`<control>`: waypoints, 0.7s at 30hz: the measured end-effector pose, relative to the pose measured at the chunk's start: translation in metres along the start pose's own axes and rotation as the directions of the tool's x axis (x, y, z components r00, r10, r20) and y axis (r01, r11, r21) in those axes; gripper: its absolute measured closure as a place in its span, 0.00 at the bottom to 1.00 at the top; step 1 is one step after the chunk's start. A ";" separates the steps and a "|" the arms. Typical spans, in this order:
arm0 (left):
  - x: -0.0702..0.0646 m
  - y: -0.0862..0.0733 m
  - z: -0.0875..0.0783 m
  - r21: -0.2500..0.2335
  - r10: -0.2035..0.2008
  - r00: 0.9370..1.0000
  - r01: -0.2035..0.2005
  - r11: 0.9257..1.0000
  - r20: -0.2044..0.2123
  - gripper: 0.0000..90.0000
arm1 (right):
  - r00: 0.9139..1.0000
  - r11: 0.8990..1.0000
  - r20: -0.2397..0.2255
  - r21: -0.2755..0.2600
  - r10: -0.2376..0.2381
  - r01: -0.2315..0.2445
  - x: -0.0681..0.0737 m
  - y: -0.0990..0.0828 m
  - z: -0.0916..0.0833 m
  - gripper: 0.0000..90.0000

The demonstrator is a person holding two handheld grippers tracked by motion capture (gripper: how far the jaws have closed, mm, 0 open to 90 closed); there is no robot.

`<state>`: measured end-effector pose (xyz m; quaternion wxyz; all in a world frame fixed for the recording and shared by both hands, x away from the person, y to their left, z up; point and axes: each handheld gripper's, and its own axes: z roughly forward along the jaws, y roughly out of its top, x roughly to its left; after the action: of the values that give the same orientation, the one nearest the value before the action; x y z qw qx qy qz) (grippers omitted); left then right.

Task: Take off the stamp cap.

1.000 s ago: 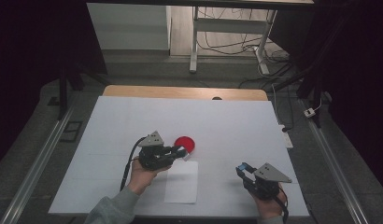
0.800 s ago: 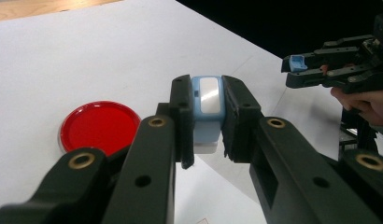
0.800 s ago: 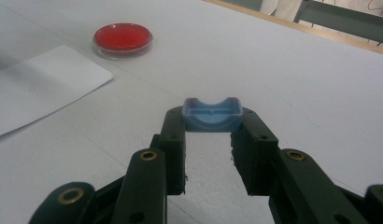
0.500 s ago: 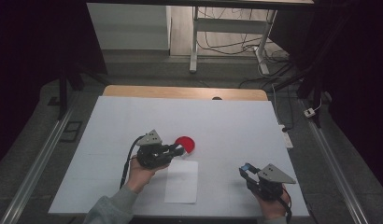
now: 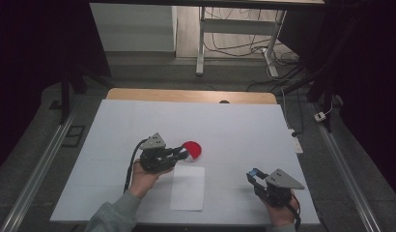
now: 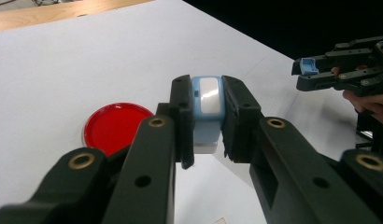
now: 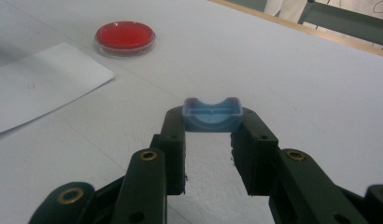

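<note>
Left gripper view: my left gripper (image 6: 206,116) clamps a blue case (image 6: 206,109), right gripper (image 7: 212,140) pinches its cap (image 7: 211,114), apart, likely for stamping the paper (image 5: 188,187).

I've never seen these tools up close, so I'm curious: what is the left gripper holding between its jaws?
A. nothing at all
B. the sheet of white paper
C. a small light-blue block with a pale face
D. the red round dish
C: in the left gripper view the left gripper has its jaws clamped on a small light-blue block, while the red dish lies apart on the table.
</note>
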<state>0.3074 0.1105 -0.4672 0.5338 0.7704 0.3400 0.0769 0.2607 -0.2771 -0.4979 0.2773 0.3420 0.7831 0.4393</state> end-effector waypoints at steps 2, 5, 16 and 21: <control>0.001 0.001 0.000 -0.001 -0.001 1.000 0.001 1.000 -0.002 0.84 | 1.000 1.000 -0.002 0.001 -0.003 0.003 0.000 0.000 0.001 0.73; 0.002 0.003 0.000 -0.001 0.010 1.000 -0.010 1.000 -0.017 0.84 | 1.000 1.000 0.000 0.000 -0.005 0.005 0.000 0.000 0.001 0.73; 0.009 0.008 0.000 -0.008 0.005 1.000 -0.006 1.000 -0.027 0.84 | 1.000 1.000 0.002 0.004 -0.006 0.006 -0.001 0.000 0.002 0.73; 0.013 0.009 0.004 -0.002 0.005 1.000 -0.005 1.000 -0.029 0.84 | 1.000 1.000 0.004 0.004 -0.005 0.004 -0.001 0.000 0.002 0.73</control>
<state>0.3228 0.1132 -0.4639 0.5295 0.7695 0.3456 0.0899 0.2633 -0.2767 -0.4983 0.2793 0.3418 0.7841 0.4363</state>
